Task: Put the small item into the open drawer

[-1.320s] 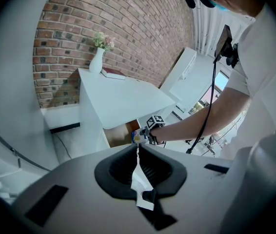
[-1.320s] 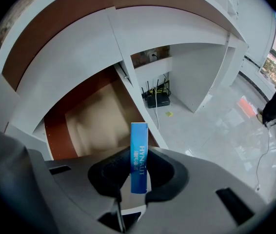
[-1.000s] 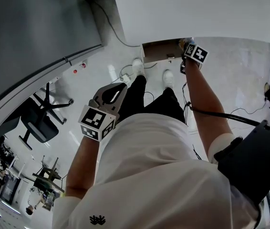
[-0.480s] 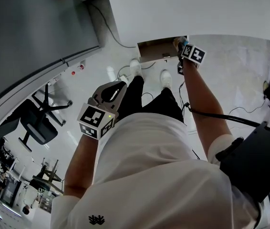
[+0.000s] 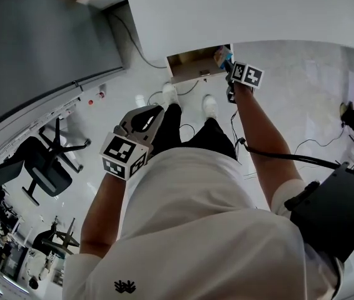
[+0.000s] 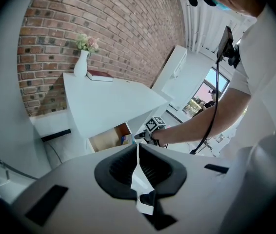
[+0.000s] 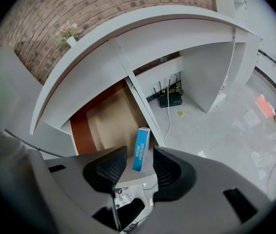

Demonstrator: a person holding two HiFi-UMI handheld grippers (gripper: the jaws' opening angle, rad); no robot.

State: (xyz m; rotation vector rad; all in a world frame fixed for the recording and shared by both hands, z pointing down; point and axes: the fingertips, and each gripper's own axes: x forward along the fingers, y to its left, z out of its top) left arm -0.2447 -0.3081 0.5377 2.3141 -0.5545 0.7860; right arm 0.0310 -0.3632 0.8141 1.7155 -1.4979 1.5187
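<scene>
My right gripper (image 7: pixel 139 156) has just been spreading its jaws. They stand wide, pads clear of the blue box (image 7: pixel 141 145), which stands on end at the drawer's (image 7: pixel 106 123) near right corner. The left gripper (image 6: pixel 138 149) is pressed together, empty. A jaw clipping the box could topple it over the front edge. Upward is open; the desk (image 7: pixel 128 38) overhangs the back.
</scene>
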